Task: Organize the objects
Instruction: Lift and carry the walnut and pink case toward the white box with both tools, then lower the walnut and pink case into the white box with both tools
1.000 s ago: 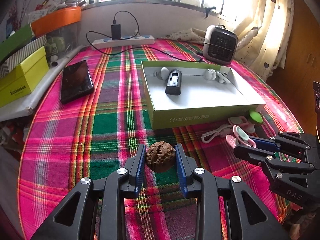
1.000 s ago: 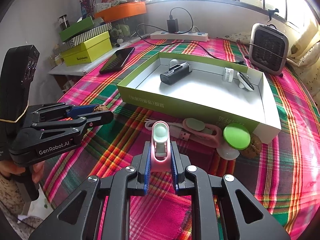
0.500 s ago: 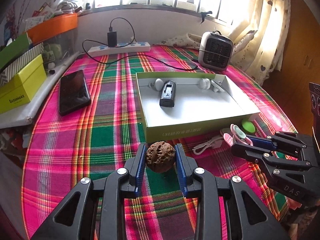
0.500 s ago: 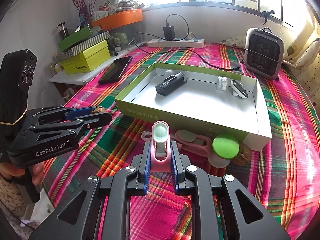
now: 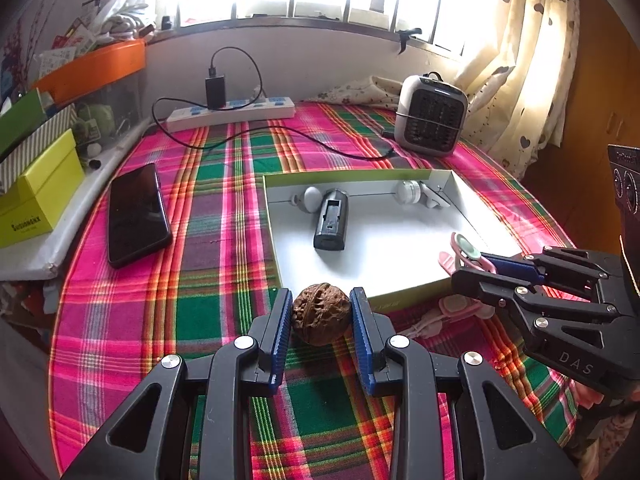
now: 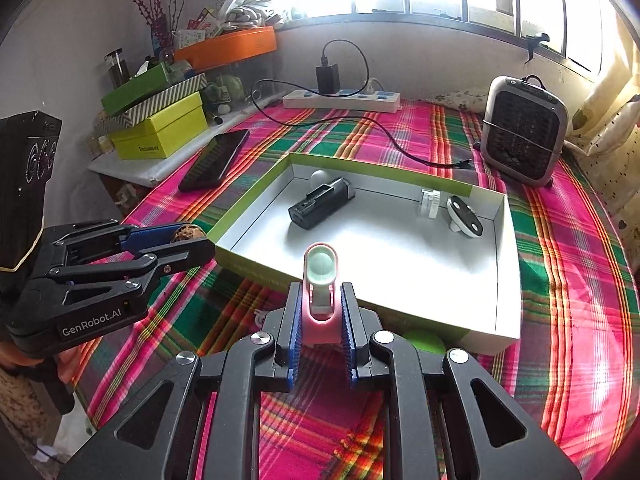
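Note:
My left gripper (image 5: 320, 312) is shut on a brown walnut (image 5: 321, 314), held above the plaid cloth just before the near wall of the green-edged white box (image 5: 404, 300). My right gripper (image 6: 321, 308) is shut on a pink clip with a pale green round lens (image 6: 321, 280), raised over the box's near wall (image 6: 360, 304). Inside the box lie a black battery-like block (image 6: 320, 203), a white ball (image 6: 320, 178), a small clear piece (image 6: 430, 202) and a white-and-black oval gadget (image 6: 464, 218). In each wrist view the other gripper shows at the side (image 5: 472, 268) (image 6: 192, 240).
A black phone (image 5: 136, 212) lies left of the box. A power strip with charger and cable (image 5: 232, 112) and a small heater (image 5: 432, 120) stand at the back. Stacked boxes (image 5: 36, 188) sit on a shelf at left. Pink items and a cable (image 5: 448, 312) and a green disc (image 6: 424, 342) lie before the box.
Both grippers rose and moved toward the box, still holding the walnut and the pink clip. The clip now hangs over the box's near wall instead of the cloth.

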Tool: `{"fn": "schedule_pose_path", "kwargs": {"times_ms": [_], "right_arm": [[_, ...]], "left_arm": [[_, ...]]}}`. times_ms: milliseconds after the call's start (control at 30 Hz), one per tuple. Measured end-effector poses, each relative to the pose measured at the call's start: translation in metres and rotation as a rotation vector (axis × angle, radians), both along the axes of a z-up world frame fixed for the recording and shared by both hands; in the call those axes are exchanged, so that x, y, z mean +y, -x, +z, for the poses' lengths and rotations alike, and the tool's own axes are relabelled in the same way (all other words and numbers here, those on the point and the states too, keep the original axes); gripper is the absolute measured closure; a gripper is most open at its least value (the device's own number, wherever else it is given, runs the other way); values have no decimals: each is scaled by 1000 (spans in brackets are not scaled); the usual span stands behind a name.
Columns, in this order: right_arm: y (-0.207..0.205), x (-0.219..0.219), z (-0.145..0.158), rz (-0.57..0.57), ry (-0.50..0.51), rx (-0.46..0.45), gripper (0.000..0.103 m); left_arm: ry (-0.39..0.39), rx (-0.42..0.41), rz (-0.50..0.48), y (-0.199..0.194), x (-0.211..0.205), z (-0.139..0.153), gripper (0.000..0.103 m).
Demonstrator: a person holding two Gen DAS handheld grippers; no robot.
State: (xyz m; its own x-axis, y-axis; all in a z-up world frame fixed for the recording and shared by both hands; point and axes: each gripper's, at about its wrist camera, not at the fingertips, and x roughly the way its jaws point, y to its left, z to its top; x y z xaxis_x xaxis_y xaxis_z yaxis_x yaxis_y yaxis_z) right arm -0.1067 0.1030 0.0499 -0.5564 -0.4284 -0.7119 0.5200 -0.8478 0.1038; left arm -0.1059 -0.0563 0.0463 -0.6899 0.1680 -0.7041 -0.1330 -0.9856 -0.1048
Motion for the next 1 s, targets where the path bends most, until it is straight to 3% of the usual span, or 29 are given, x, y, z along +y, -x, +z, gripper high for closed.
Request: {"fn": "schedule_pose_path", "kwargs": {"times_ms": [1000], "right_arm": [[95, -5, -11, -32, -26, -60, 85]], "left_arm": [[-6, -55, -12, 56, 11, -17, 76]]}}
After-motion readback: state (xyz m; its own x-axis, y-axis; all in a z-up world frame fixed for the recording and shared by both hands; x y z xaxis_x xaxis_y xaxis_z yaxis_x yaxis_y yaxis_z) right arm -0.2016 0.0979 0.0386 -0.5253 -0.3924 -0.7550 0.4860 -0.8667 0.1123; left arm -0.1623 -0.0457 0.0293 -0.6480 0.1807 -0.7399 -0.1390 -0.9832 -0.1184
